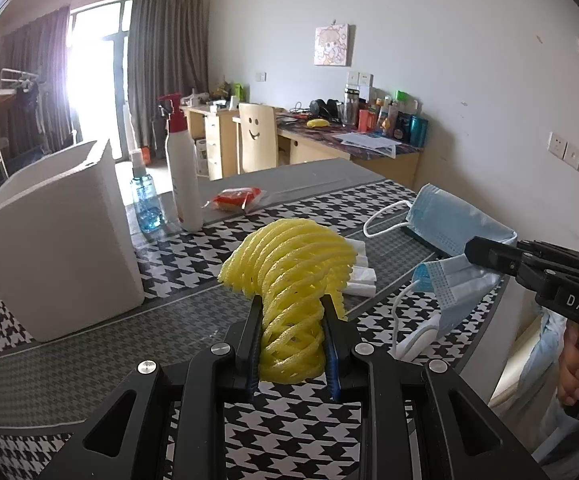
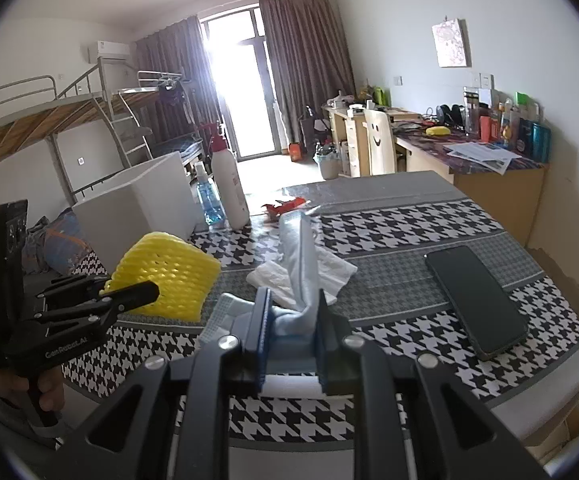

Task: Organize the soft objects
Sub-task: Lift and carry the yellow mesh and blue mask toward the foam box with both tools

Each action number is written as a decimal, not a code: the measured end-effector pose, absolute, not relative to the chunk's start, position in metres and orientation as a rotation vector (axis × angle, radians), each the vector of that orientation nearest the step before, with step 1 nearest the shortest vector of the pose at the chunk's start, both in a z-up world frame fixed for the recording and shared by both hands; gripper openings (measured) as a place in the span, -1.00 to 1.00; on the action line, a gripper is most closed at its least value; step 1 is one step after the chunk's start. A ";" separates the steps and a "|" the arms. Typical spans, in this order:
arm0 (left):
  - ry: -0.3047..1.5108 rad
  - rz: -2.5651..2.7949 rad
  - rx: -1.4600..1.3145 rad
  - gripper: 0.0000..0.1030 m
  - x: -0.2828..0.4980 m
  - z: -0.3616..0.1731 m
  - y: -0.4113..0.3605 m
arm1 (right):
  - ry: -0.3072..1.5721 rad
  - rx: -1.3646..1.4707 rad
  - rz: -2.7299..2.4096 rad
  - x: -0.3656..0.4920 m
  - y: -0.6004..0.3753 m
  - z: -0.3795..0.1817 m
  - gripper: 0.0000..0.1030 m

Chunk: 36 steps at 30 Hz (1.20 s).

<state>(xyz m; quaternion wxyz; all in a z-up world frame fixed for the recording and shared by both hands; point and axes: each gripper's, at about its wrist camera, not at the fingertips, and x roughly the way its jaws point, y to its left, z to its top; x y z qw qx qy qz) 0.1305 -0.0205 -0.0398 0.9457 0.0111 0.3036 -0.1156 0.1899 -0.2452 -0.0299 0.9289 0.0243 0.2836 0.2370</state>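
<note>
My left gripper (image 1: 291,304) is shut on a yellow foam fruit net (image 1: 289,264) and holds it above the houndstooth table. The net also shows in the right wrist view (image 2: 165,272), with the left gripper (image 2: 145,292) around it. My right gripper (image 2: 291,300) is shut on a blue face mask (image 2: 297,256) and holds it above the table. From the left wrist view the mask (image 1: 453,232) hangs from the right gripper (image 1: 473,250), its white ear loops dangling. A white open box (image 1: 57,232) stands at the left.
White tissues (image 2: 329,272) lie on the table under the mask. A black phone (image 2: 477,300) lies at the right. A white pump bottle (image 1: 181,168), a blue spray bottle (image 1: 145,200) and a red snack packet (image 1: 235,198) stand beyond the box.
</note>
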 end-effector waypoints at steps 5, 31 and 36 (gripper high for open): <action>0.610 -0.231 0.030 -0.49 0.130 -0.038 -0.018 | 0.577 0.044 0.494 0.192 -0.243 -0.030 -0.55; 0.533 -0.159 0.073 -0.49 0.138 -0.009 -0.001 | 0.536 0.027 0.548 0.208 -0.218 -0.014 -0.55; 0.520 -0.149 0.073 -0.49 0.139 -0.004 0.002 | 0.529 0.026 0.557 0.213 -0.212 -0.009 -0.55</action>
